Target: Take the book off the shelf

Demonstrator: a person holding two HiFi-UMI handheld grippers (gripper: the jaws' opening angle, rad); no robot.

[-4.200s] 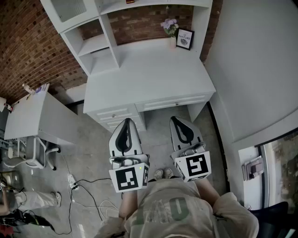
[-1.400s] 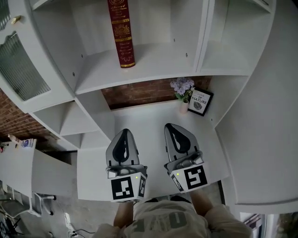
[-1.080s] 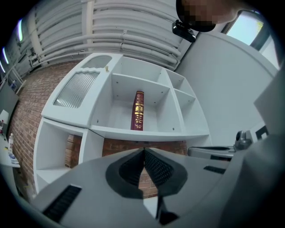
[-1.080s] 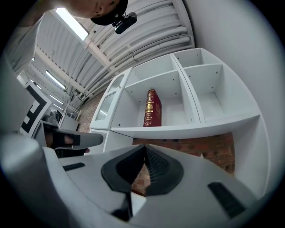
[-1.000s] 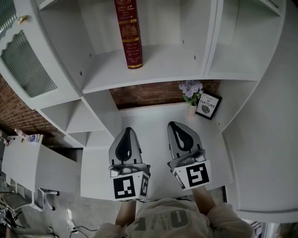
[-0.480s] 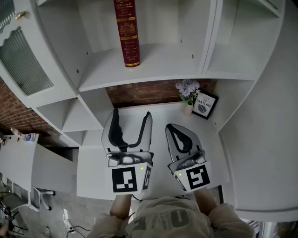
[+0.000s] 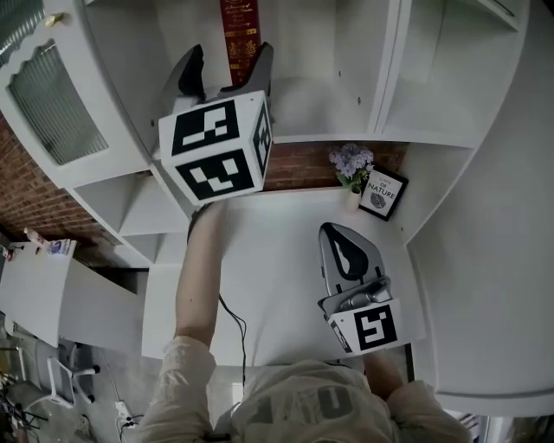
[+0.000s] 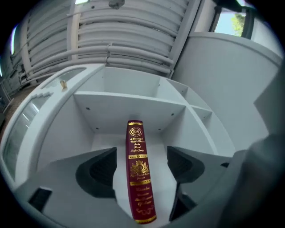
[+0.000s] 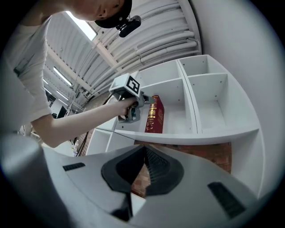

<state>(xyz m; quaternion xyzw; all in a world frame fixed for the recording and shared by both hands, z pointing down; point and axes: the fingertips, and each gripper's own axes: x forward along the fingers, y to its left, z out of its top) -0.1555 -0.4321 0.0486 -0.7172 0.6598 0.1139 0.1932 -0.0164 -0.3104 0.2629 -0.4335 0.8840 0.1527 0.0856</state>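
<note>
- The person is wearing a pale grey T-shirt (image 7: 303,407) with faded lettering.
- A thin black cable (image 7: 243,346) is trailing along the left arm.

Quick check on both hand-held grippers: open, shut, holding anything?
Left hand-held gripper: jaws opening, either side of the upright dark red gilt-lettered book, not touching it.
Right hand-held gripper: shut, empty.

The book (image 8: 139,173) stands on the shelf (image 7: 333,108), above the desk (image 7: 277,260).

book (image 7: 240,26) top cut off at upper edge, foot behind left gripper (image 7: 227,65)
</note>
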